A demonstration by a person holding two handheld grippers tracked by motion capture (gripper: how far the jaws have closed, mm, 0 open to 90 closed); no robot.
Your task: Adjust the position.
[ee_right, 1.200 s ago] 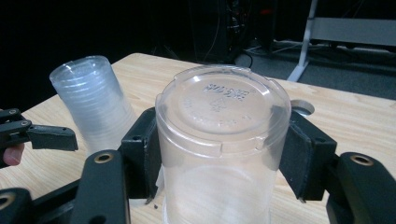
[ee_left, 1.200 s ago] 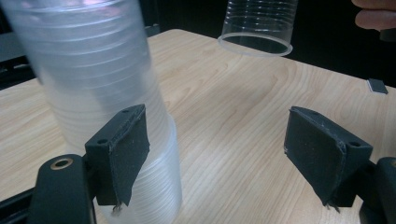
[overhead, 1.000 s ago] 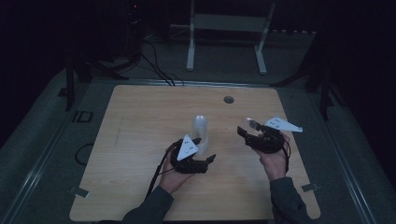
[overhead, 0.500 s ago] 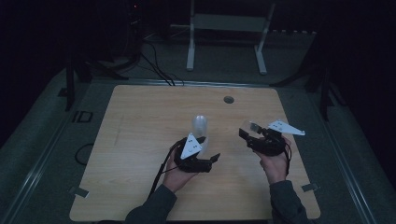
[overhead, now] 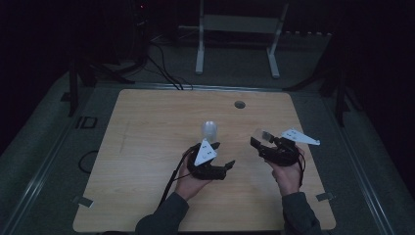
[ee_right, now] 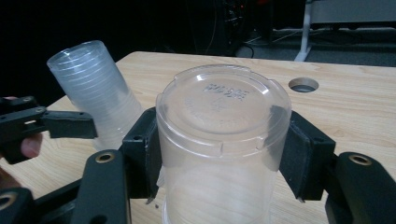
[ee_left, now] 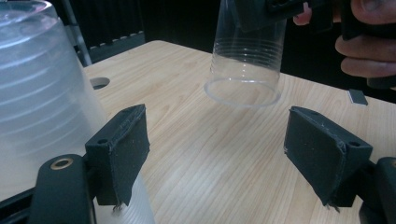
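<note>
From the high view, the wooden table (overhead: pixel 147 147) carries a stack of clear cups (overhead: pixel 209 130) upside down near centre; the left gripper (overhead: pixel 219 157) sits just at its 6 o'clock, and the right gripper (overhead: pixel 258 142) at its 3 o'clock grips a single clear cup (overhead: pixel 261 135). In the left gripper view, the left gripper (ee_left: pixel 215 144) has its jaws spread wide with nothing between them, the stack (ee_left: pixel 42 107) at 9 o'clock, the single cup (ee_left: pixel 245 56) held off the table at 12. In the right gripper view, the right gripper (ee_right: pixel 219 154) is clamped on the upturned cup (ee_right: pixel 219 140), stack (ee_right: pixel 93 88) at 10 o'clock.
</note>
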